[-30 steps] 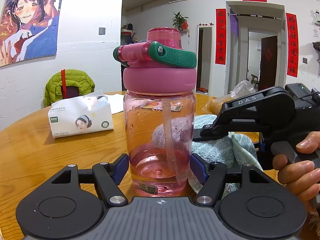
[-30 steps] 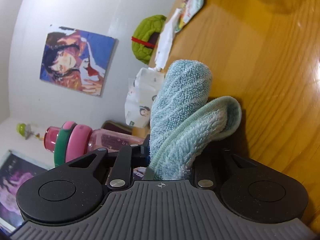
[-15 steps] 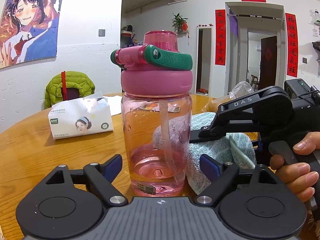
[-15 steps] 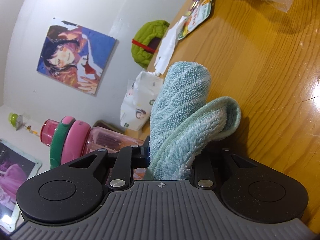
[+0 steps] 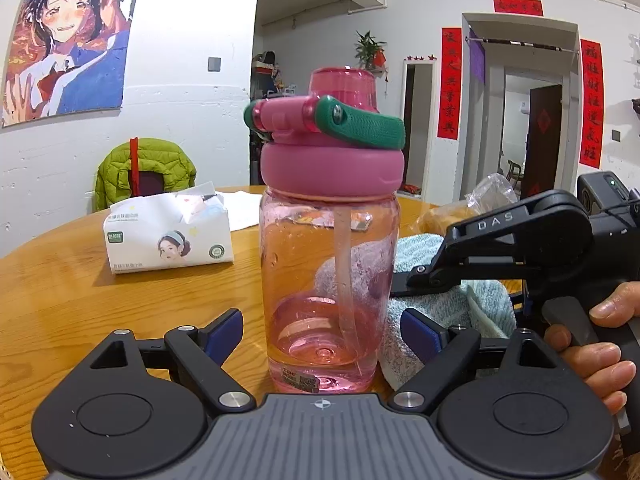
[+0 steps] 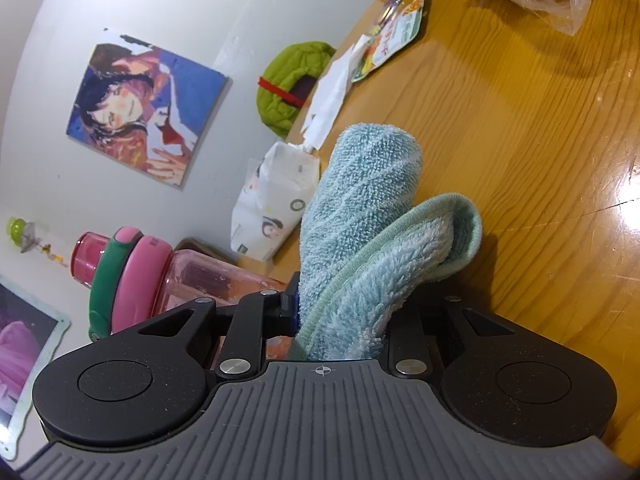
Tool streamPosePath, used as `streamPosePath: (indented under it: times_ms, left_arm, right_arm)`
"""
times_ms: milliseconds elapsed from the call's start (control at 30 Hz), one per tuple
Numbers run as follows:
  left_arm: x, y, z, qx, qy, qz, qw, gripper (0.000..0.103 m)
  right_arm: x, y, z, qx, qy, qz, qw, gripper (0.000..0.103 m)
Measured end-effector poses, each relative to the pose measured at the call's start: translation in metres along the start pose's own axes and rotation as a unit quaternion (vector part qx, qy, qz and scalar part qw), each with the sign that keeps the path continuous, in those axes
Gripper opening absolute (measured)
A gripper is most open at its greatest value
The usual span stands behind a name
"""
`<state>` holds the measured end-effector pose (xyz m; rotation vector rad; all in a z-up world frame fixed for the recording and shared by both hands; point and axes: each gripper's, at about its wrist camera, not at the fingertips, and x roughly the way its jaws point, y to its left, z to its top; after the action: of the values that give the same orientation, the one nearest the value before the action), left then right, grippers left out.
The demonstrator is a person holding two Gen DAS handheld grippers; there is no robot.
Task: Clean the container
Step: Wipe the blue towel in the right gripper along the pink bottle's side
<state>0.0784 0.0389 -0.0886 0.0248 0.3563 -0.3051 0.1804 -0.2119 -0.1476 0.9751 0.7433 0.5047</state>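
A round wooden table (image 5: 60, 280) in a white-walled room, with an anime poster (image 5: 68, 36) on the wall and a tissue pack (image 5: 168, 236) lying well to the left of the near tongs. The pink bottle (image 5: 328, 248), the container to be cleaned, stands upright on the table directly ahead of the left gripper (image 5: 322, 332), between its blue pads (image 5: 224, 330). One second ago these pads pressed the bottle's base; they now stand spread, a clear gap showing on each side, so the left gripper has released the bottle and it stands free. The lid with its green handle (image 5: 360, 124) remains closed. The right gripper (image 6: 340, 320) stays clenched on a folded teal cloth (image 6: 360, 216), which projects forward from its jaws; from the left wrist view the cloth lies against the bottle's right side, low down. Judged from this, the bracing hold has ended while the cloth is near the wall of the bottle: either the wipe of that side is complete, or the left gripper is about to re-grip elsewhere. An unbraced bottle may slide or tip under further wiping pressure
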Motion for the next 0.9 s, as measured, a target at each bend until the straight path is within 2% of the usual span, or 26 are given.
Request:
streamPosePath:
  times_ms: [167, 233, 300, 367, 433, 500, 533, 600, 700, 800, 900]
  left_arm:
    - [-0.001, -0.001, 0.000, -0.003, -0.003, -0.002, 1.0000, 0.085]
    - [0.001, -0.002, 0.000, 0.002, 0.003, -0.004, 1.0000, 0.068]
    - [0.002, -0.003, -0.002, 0.005, 0.010, -0.010, 0.9999, 0.065]
    - [0.002, -0.004, -0.002, 0.013, 0.016, -0.006, 0.9998, 0.067]
    - [0.001, -0.008, -0.003, 0.020, 0.020, 0.014, 0.9995, 0.075]
    - [-0.004, -0.015, -0.002, 0.031, 0.012, 0.045, 0.9984, 0.081]
    - [-0.006, -0.020, -0.002, 0.037, 0.008, 0.060, 0.9975, 0.080]
    - [-0.009, -0.029, -0.003, 0.047, 0.006, 0.058, 0.9972, 0.077]
    - [-0.011, -0.040, -0.005, 0.063, 0.005, 0.049, 0.9968, 0.077]
    - [-0.010, -0.042, -0.007, 0.074, 0.007, 0.037, 0.9965, 0.077]
    - [-0.008, -0.033, -0.006, 0.061, 0.004, 0.021, 0.9979, 0.081]
  right_arm:
    - [0.000, 0.000, -0.001, 0.004, -0.004, 0.009, 1.000, 0.030]
    - [0.000, 0.001, -0.001, 0.002, -0.004, 0.009, 1.000, 0.031]
    - [0.001, 0.001, -0.001, 0.001, -0.003, 0.007, 1.000, 0.031]
    - [0.001, 0.001, -0.001, 0.002, -0.004, 0.006, 1.000, 0.031]
    - [-0.001, 0.001, -0.002, 0.001, -0.013, 0.011, 1.000, 0.031]
    - [-0.003, 0.002, -0.002, 0.001, -0.028, 0.024, 0.999, 0.031]
    - [-0.003, 0.002, -0.002, 0.001, -0.034, 0.031, 0.999, 0.031]
    - [-0.003, 0.003, -0.003, 0.003, -0.044, 0.047, 0.998, 0.031]
    - [0.003, 0.004, -0.005, 0.010, -0.036, 0.062, 0.997, 0.031]
    - [0.007, 0.005, -0.008, 0.013, -0.020, 0.064, 0.998, 0.031]
    - [0.004, 0.008, -0.009, 0.004, -0.017, 0.061, 0.998, 0.031]
